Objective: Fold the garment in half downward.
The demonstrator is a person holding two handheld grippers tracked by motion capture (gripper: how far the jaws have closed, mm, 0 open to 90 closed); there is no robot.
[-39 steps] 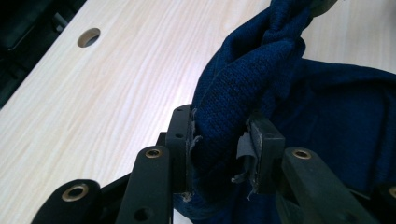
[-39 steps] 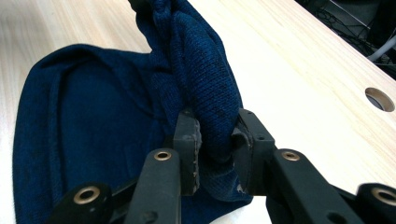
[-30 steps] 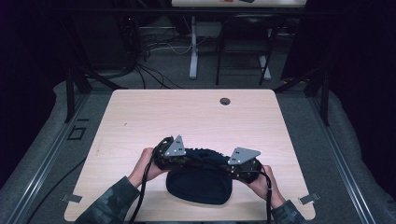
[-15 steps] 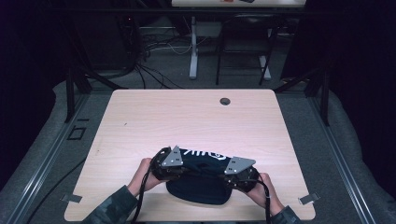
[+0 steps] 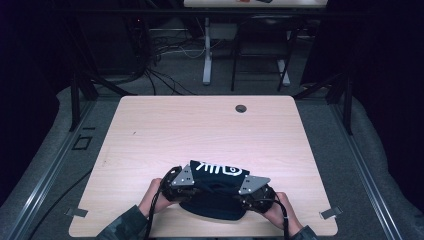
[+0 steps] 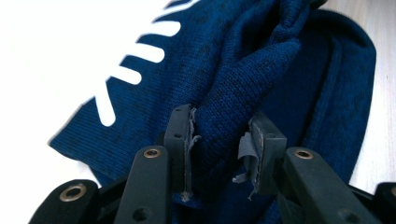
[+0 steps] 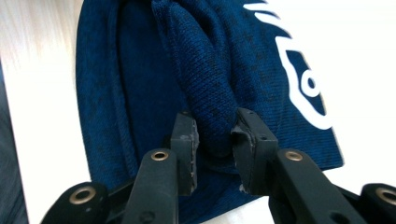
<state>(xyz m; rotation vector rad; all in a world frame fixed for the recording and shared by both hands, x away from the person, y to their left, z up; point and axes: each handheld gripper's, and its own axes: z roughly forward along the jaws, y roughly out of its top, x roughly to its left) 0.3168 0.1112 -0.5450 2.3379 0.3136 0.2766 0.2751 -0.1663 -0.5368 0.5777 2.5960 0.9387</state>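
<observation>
Left hand-held gripper (image 6: pixel 224 140): jaws drawn close together, pads pinching a bunched fold of the dark blue knit garment (image 6: pixel 243 79); in the high view it sits at the garment's left end (image 5: pixel 186 181).
Left pads (image 6: pixel 183 135): worn, their lining frayed at the edges, pressed into the cloth from both sides.
Right hand-held gripper (image 7: pixel 215 135): jaws likewise nearly closed, clamped on a second gathered fold of the same garment (image 7: pixel 205 70); in the high view it sits at the garment's right end (image 5: pixel 249 192).
Garment: lies on the desk (image 5: pixel 210 130) near its front edge, between the two grippers, partly folded over itself; white lettering (image 5: pixel 220 169) shows on the upper flap, facing the far side.
Hands: the left hand (image 5: pixel 152 195) and right hand (image 5: pixel 277 210) come in from the bottom edge, each wrapped around its gripper.
Desk: pale wood, with a round cable hole (image 5: pixel 241 108) near the far edge, well apart from the garment.
Floor beyond: cables (image 5: pixel 165 47) and a table leg (image 5: pixel 206 55) behind the desk.
</observation>
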